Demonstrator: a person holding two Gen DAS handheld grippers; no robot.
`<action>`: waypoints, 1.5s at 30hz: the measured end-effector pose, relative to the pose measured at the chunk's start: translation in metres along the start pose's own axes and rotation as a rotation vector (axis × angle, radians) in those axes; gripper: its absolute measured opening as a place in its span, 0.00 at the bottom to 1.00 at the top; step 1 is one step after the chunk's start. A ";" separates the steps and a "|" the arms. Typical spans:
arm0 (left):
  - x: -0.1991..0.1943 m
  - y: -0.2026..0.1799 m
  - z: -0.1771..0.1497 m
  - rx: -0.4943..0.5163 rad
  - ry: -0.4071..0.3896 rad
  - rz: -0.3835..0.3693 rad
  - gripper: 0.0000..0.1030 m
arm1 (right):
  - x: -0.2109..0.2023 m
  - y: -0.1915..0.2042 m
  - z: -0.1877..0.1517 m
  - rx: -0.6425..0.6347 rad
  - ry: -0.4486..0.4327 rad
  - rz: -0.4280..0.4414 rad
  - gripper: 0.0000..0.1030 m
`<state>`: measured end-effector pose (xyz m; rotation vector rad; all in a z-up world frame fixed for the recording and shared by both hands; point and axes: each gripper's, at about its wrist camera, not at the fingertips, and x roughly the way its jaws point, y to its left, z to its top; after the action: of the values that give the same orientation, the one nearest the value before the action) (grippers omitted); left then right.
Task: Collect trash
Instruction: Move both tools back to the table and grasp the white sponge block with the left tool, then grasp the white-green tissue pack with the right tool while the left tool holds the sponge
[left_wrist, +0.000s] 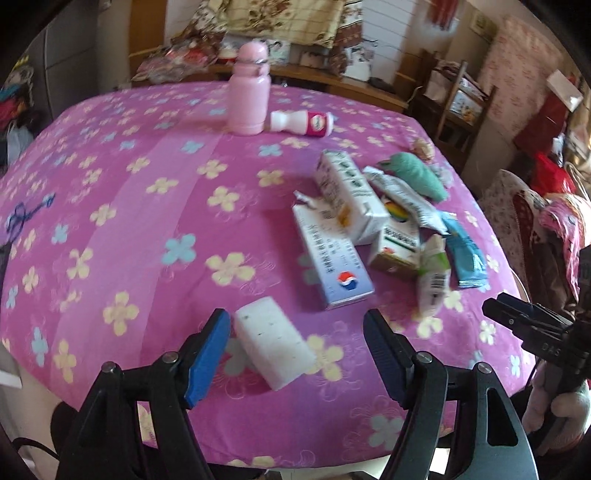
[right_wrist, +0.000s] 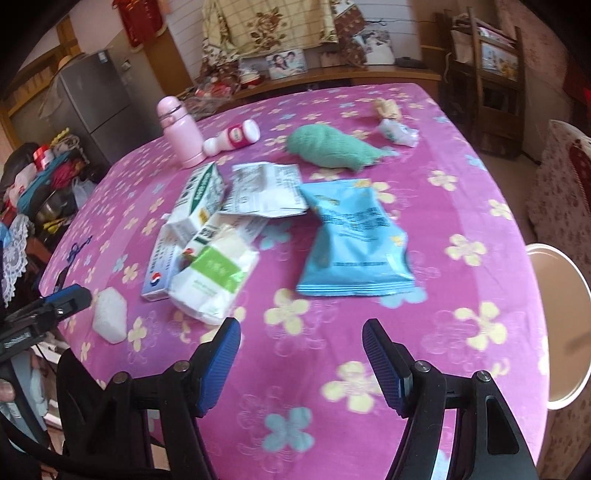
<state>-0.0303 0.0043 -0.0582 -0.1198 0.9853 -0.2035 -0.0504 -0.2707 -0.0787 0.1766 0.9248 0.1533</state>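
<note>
pink flask (right_wrist: 180, 130): 1, upper left
little yogurt bottle (right_wrist: 233, 137): 1, lying down
white sponge block (left_wrist: 274, 349): 1
green cloth (right_wrist: 332, 147): 1
blue snack bag (right_wrist: 354, 238): 1
cartons/boxes: looks like 3
crumpled paper balls: 2, upper right

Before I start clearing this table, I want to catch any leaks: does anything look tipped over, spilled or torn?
The small white drink bottle with the pink label lies on its side beside the upright pink flask; no liquid shows on the cloth. The grey-white wrapper lies torn open, and the cartons lie in a heap.
</note>
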 end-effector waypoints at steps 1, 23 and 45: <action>0.002 0.001 -0.001 -0.005 0.000 -0.003 0.73 | 0.002 0.004 0.001 -0.007 0.000 0.004 0.70; 0.038 0.008 -0.003 -0.021 0.036 -0.002 0.63 | 0.067 0.054 0.036 0.052 0.087 0.128 0.70; -0.003 -0.023 0.011 0.044 -0.043 -0.093 0.28 | -0.002 0.038 0.015 -0.030 -0.030 0.209 0.17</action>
<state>-0.0254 -0.0174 -0.0448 -0.1296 0.9321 -0.3070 -0.0419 -0.2349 -0.0600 0.2471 0.8730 0.3573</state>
